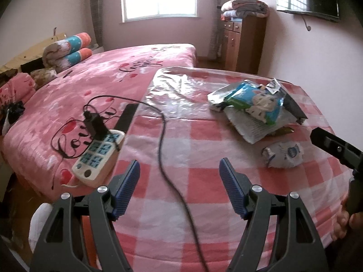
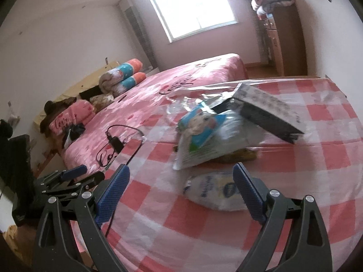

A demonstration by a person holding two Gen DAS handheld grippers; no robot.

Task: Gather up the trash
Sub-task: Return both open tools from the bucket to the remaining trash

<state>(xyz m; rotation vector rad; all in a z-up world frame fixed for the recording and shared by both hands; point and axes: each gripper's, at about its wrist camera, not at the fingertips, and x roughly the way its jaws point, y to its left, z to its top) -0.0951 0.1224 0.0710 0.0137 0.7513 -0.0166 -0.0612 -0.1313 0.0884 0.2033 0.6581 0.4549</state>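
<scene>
1. Left of the snack bag, a power strip [image 1: 99, 156] sits at the edge of the checked table [image 1: 204, 192] with a charger [image 1: 94, 124] plugged in; its black cable [image 1: 162, 140] trails across the cloth. Not trash, I judge, and worth steering round.
2. The left gripper [image 1: 179, 188] stands half open, nothing between its jaws, hanging over the cable, well short of the bag.
3. A clear plastic sheet [image 1: 177, 93] lies flat behind and left of the bag. It looks thin, limp and slippery; pinch a raised crease, not the flat.
4. The snack bag [image 1: 254, 104], torn open, leans on other wrappers mid-table, with a dark box [image 2: 267, 111] propped on its right side. Probably light and crinkly, the foil slick; its loose lower corner seems the best hold. Lifting it may tip the box.
5. The crumpled white wrapper [image 2: 217, 192] lies just in front of the bag. It looks soft and light and should squash under a pinch across its middle.
6. The right gripper [image 2: 181, 195] is wide and empty, with the wrapper just ahead, between the lines of its jaws.
</scene>
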